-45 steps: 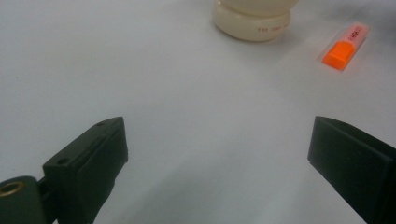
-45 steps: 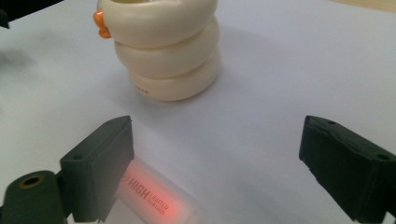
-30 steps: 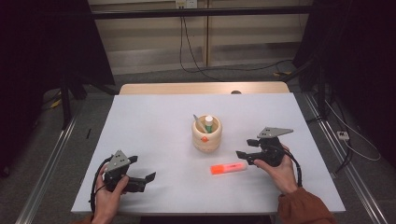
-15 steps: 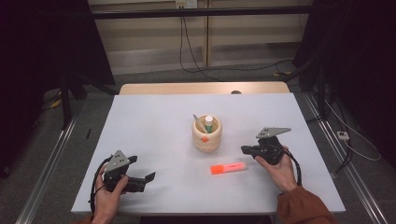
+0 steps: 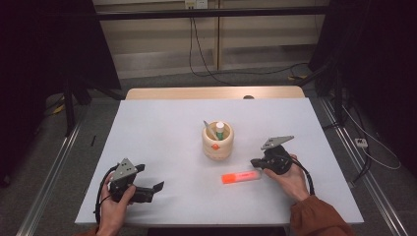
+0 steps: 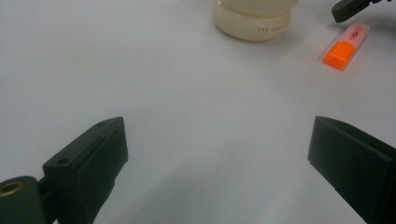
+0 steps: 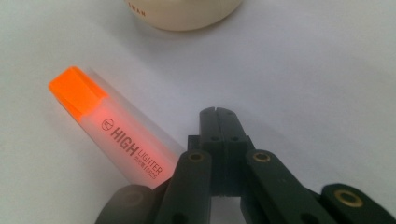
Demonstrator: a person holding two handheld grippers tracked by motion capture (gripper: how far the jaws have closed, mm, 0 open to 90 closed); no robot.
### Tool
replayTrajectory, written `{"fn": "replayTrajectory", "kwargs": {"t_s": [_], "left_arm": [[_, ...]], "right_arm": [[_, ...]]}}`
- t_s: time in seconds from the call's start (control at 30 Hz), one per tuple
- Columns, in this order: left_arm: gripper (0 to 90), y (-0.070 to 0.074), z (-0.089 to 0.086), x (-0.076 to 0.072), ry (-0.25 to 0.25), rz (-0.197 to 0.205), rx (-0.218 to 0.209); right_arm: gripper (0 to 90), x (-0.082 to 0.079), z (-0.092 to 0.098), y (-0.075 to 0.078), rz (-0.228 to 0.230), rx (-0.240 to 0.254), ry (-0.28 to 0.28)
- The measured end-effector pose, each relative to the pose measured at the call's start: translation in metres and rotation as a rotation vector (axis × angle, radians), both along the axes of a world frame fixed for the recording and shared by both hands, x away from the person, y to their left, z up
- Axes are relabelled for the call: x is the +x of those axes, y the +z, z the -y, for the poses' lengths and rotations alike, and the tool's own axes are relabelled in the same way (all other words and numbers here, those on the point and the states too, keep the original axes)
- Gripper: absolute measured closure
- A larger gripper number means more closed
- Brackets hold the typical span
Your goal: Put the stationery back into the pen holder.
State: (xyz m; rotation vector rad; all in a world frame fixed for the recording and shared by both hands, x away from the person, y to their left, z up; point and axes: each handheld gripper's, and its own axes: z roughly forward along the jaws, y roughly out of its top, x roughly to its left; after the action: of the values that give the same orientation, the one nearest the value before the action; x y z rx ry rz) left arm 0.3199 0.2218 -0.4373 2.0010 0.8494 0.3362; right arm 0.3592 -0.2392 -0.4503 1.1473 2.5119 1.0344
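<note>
The orange highlighter (image 5: 240, 177) lies flat on the counter (image 5: 162, 132), just beside the right claw (image 5: 256, 162), whose jaws have just closed together on nothing. Judging by the pens already standing in the cream holder (image 5: 218, 142), the pickup and drop-in are both still to do. The left claw (image 5: 156, 187) rests apart, well away.

One orange highlighter (image 5: 240, 177), one cream pen holder (image 5: 218, 142), two grippers.

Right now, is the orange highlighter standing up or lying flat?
Lying flat: the orange highlighter rests lengthwise on the white table, outside the cream round pen holder.
</note>
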Motion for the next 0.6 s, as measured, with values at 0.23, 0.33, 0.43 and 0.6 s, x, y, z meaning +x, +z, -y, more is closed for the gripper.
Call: {"fn": "replayTrajectory", "kwargs": {"t_s": [0.23, 0.33, 0.43, 0.6], "left_arm": [[4.7, -0.0001, 0.0001, -0.0004, 0.004, 0.003, 0.001], [4.7, 0.0002, -0.0002, -0.0005, 0.004, 0.002, 0.003], [4.7, 0.0002, -0.0007, 0.0000, 0.001, -0.001, 0.004], [4.7, 0.0003, -0.0008, -0.0002, 0.001, 0.000, 0.000]], "right_arm": [[90.0, 0.0026, 0.0030, -0.0062, -0.056, 0.023, -0.008], [90.0, 0.0026, 0.0034, -0.0066, -0.049, 0.021, 0.006], [90.0, 0.0010, 0.0014, -0.0060, -0.030, -0.003, 0.014], [90.0, -0.0036, -0.0041, -0.0039, -0.003, -0.049, 0.011]]}}
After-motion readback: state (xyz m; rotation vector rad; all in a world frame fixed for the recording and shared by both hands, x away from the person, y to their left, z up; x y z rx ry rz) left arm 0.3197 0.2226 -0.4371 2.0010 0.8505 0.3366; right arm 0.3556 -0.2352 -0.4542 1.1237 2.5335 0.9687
